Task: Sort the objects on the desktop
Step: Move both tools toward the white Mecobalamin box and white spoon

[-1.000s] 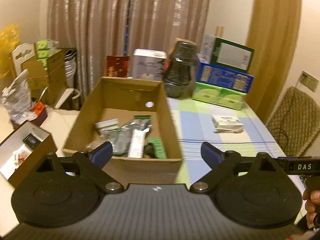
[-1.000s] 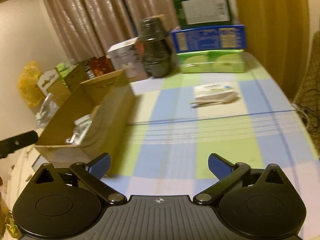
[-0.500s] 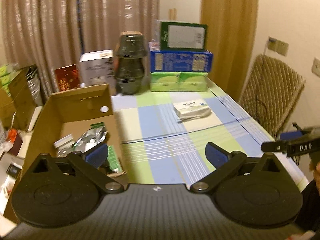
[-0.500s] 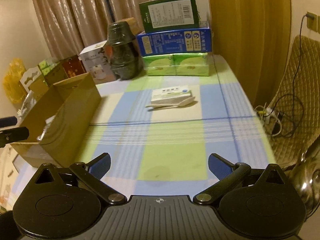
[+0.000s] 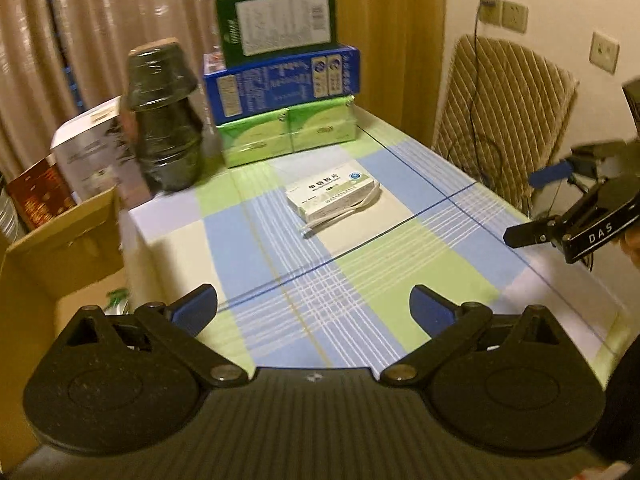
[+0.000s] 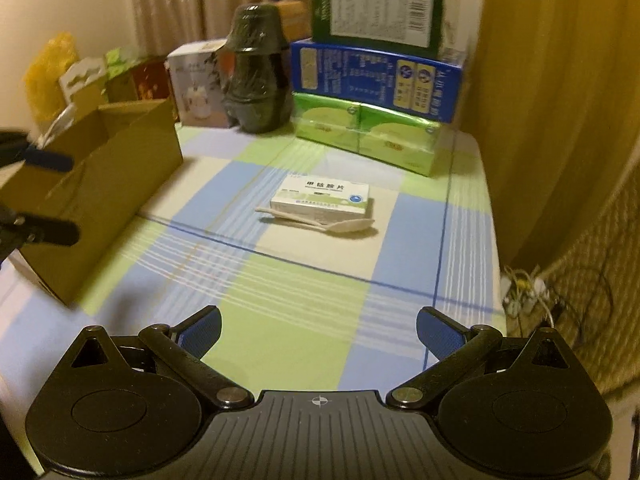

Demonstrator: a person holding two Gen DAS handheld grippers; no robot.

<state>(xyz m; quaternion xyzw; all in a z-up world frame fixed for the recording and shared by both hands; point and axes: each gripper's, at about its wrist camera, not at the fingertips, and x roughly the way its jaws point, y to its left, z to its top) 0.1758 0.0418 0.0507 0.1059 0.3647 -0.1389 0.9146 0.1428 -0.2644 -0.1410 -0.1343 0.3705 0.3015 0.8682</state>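
A white medicine box (image 5: 332,196) (image 6: 322,198) lies mid-table on the checked cloth, with a pale plastic spoon (image 6: 320,222) (image 5: 344,212) resting against its near side. An open cardboard box (image 6: 96,188) (image 5: 60,248) stands at the table's left edge. My left gripper (image 5: 314,308) is open and empty, held over the near part of the table and pointed at the medicine box. My right gripper (image 6: 318,330) is open and empty too, well short of the spoon. It also shows from the side in the left wrist view as the right gripper (image 5: 532,208).
At the back stand a dark wrapped jar (image 6: 256,72), a white carton (image 6: 196,84), and stacked green packs (image 6: 364,132), a blue box (image 6: 376,76) and a dark green box (image 6: 376,10). Curtains hang behind. A woven chair (image 5: 504,120) and cables are at the right.
Both views have swung right, from the cardboard box toward the medicine box and spoon, which now look closer. Both grippers have stayed open and empty.
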